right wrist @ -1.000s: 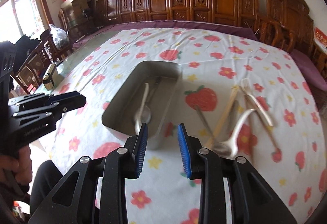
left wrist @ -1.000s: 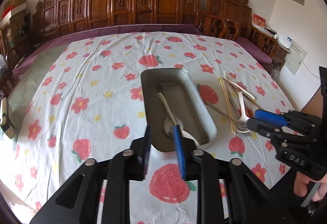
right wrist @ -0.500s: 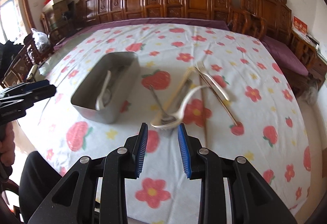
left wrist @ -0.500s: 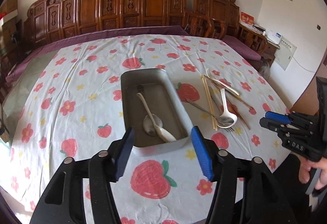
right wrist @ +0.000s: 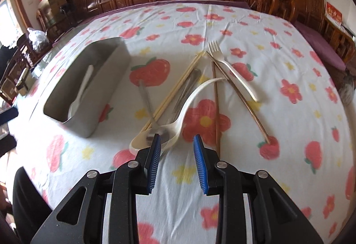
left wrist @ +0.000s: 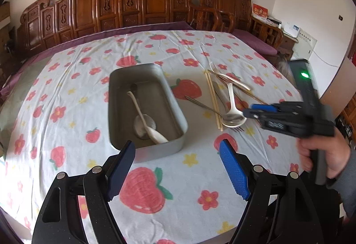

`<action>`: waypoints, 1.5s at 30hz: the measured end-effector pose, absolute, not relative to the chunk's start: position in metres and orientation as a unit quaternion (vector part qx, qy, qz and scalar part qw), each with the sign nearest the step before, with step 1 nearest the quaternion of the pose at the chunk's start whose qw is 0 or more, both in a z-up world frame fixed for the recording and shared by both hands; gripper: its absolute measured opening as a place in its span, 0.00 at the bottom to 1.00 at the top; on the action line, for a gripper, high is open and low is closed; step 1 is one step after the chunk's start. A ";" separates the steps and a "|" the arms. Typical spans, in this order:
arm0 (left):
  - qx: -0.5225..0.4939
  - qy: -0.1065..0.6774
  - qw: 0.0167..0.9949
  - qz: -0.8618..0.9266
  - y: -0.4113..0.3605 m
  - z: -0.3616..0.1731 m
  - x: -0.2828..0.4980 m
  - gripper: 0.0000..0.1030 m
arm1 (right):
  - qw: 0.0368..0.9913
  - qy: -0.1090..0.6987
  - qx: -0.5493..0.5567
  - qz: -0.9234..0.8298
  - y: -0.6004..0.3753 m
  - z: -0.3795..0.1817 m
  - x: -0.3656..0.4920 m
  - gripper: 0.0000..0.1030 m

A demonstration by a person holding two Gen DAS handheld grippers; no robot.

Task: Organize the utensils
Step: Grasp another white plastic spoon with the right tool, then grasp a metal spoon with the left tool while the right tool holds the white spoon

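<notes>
A grey metal tray (left wrist: 172, 97) sits mid-table with a white spoon (left wrist: 142, 115) and a metal spoon (left wrist: 139, 127) lying in it. My left gripper (left wrist: 176, 150) hovers over the tray's near end. Its jaws are opening and nothing is between them. To the right lies a pile of utensils: a white spoon (right wrist: 189, 101), a white fork (right wrist: 233, 70), pale chopsticks (right wrist: 178, 86), brown chopsticks (right wrist: 240, 97) and a metal spoon (right wrist: 145, 97). My right gripper (right wrist: 176, 140) is low over that white spoon's bowl. Its jaws stand partly apart and hold nothing.
A flower-and-strawberry cloth (left wrist: 66, 92) covers the round table. Carved wooden chairs (left wrist: 153, 3) line the far side. A hand (left wrist: 322, 152) holds the right gripper's handle at the table's right edge. The tray's outer wall (right wrist: 106, 81) stands left of the pile.
My left gripper let go of the white spoon in the tray, opened wide and drew back. My right gripper swung right and sank toward the utensil pile.
</notes>
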State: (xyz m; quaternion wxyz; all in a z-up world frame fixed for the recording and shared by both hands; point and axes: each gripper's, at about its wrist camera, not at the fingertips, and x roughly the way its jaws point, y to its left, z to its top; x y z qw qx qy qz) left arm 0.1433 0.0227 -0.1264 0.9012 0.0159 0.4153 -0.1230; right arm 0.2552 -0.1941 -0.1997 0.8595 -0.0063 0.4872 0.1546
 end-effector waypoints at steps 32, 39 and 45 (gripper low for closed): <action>-0.017 0.473 0.871 -0.132 -0.082 -0.165 0.196 0.68 | 0.861 0.477 -0.024 0.177 -0.280 -0.173 0.222 0.03; -0.067 0.513 0.850 -0.099 -0.083 -0.181 0.242 0.49 | 0.862 0.470 -0.035 0.184 -0.278 -0.171 0.220 0.04; -0.097 0.544 0.830 -0.076 -0.085 -0.192 0.276 0.38 | 0.862 0.470 -0.025 0.187 -0.284 -0.168 0.223 0.04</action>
